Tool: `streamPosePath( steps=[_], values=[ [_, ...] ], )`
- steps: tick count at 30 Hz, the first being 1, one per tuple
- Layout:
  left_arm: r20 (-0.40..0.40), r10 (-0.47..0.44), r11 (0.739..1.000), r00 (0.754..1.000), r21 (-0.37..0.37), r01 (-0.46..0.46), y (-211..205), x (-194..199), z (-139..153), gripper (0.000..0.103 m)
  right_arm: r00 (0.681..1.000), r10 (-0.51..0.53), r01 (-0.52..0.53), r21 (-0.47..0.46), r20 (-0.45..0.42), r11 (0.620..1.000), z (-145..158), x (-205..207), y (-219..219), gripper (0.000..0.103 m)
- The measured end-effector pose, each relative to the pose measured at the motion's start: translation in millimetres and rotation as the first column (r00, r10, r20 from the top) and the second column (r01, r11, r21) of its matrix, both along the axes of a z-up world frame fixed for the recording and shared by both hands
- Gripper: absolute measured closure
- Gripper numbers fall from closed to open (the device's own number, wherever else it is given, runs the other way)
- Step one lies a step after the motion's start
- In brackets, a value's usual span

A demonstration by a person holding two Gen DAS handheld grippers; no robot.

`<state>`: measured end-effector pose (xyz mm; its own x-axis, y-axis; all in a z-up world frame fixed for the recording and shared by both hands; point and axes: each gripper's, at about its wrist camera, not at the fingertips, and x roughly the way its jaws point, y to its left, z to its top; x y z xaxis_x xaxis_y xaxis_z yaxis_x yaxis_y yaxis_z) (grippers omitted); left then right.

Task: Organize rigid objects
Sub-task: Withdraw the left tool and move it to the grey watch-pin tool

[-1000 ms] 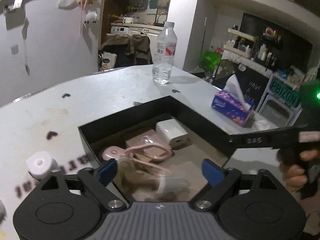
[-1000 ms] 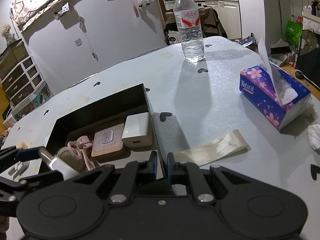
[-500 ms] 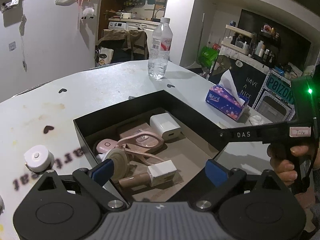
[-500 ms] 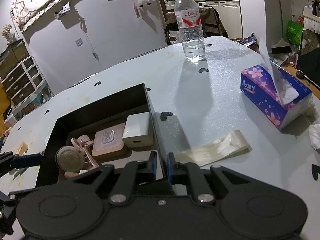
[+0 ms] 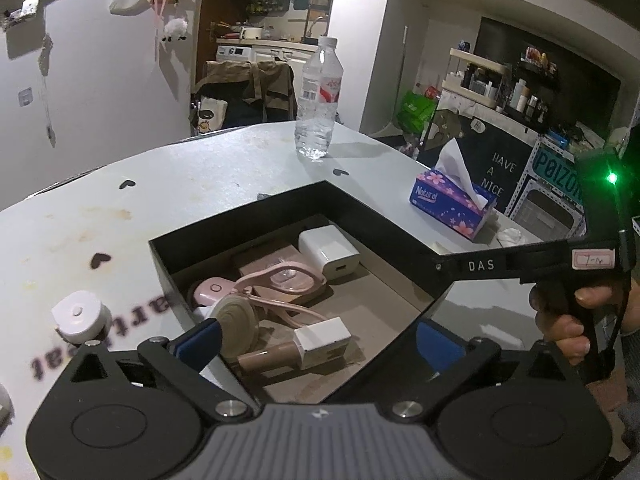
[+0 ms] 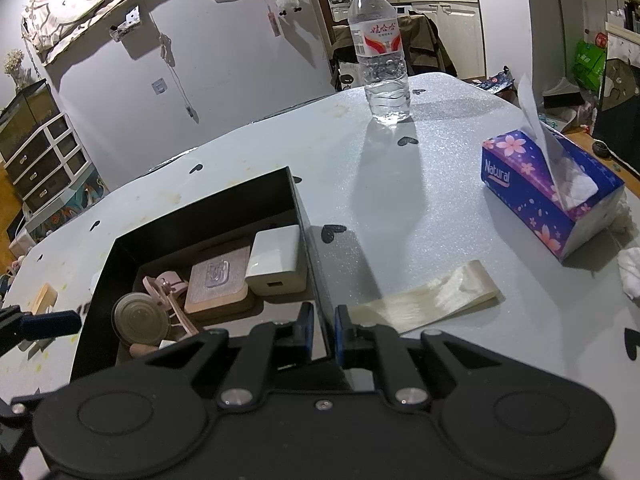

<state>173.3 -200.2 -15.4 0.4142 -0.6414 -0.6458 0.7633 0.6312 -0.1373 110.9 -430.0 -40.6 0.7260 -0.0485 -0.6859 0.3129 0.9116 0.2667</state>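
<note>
Inside, glossy black box (image 5: 362, 208) holds boxy charger (image 5: 329, 253).

On my pale table (image 6: 420, 200), dotted with small black hearts, a clear water bottle (image 6: 379, 52) with a red-and-white label stands upright at twelve o'clock. A purple floral tissue box (image 6: 548, 196) marked "Natural" sits at two o'clock, one tissue pulled up from its slot. A flat cream-coloured strip (image 6: 428, 298) lies at about four o'clock, well apart from the bottle. A crumpled white tissue (image 6: 630, 272) rests at the table's edge just beside the tissue box.
</note>
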Motion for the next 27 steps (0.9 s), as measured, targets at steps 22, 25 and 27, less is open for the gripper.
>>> streamPosePath(
  steps=[22, 25, 27],
  values=[
    [0.01, 0.521, 0.853, 0.854, 0.028, -0.521, 135.4, 35.9, -20.1, 0.0, 1.0, -0.004, 0.004, -0.007, -0.006, 1.0, 0.8, 1.5, 1.2, 0.092],
    [0.006, 0.606, 0.795, 0.795, 0.03, -0.606, 154.0, 42.1, -24.2, 0.0, 1.0, -0.004, 0.004, -0.008, -0.007, 1.0, 0.9, 1.6, 1.5, 0.092],
    [-0.013, 0.655, 0.756, 0.756, 0.024, -0.654, 165.8, 47.1, -27.3, 0.0, 1.0, -0.003, 0.003, -0.008, -0.007, 1.0, 0.8, 1.9, 1.6, 0.092]
  ],
)
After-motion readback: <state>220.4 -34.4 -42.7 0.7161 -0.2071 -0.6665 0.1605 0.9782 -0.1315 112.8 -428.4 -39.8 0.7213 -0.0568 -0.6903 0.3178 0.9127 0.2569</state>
